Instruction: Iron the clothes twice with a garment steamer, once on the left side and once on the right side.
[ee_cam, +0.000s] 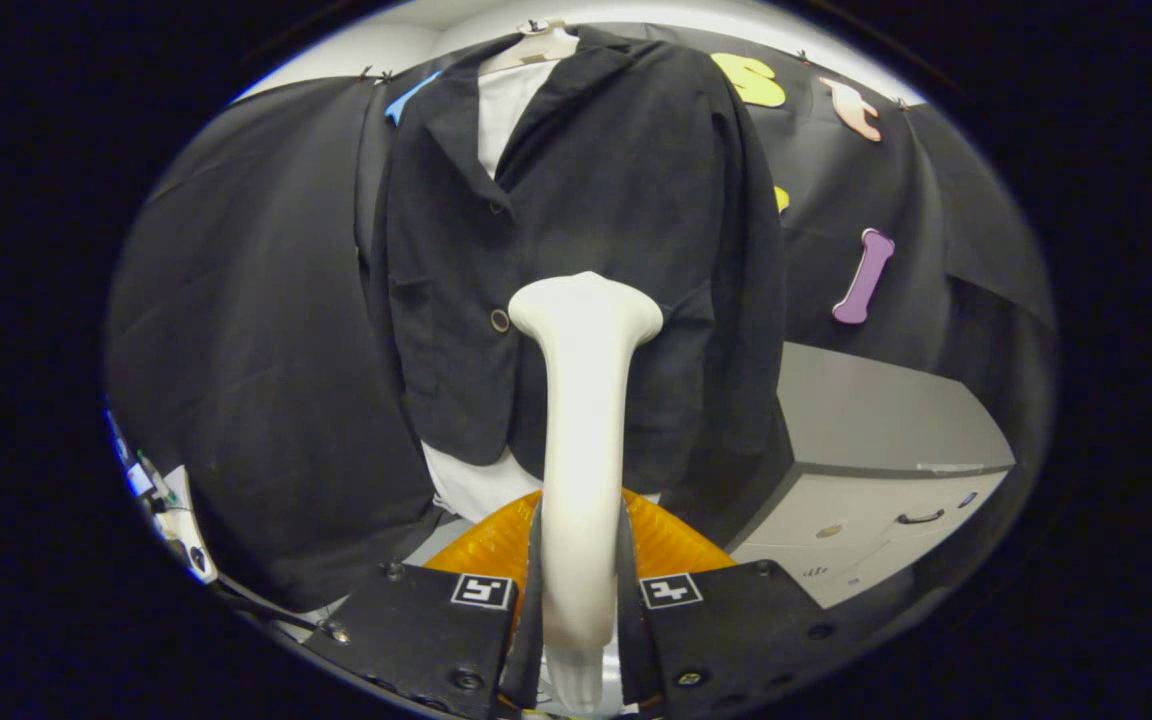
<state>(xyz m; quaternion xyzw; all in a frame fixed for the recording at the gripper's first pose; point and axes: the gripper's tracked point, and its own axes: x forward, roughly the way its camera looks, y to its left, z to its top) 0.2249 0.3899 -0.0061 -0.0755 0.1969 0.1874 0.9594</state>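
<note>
A black jacket (576, 200) over a white shirt (504, 110) hangs on a hanger (534, 45) against the booth wall, straight ahead. My gripper (580, 590) is shut on the white handle of the garment steamer (584, 400), both fingers (532, 600) pressing its sides. The steamer rises upright between the fingers, and its flared head (586, 305) sits in front of the jacket's lower front, just right of the lower button (500, 320). Whether the head touches the cloth I cannot tell.
An orange ribbed object (676, 545) lies just beyond the fingers, under the jacket. A grey drawer cabinet (876, 470) stands to the right of the jacket. Some small white equipment (171, 510) sits low at the far left.
</note>
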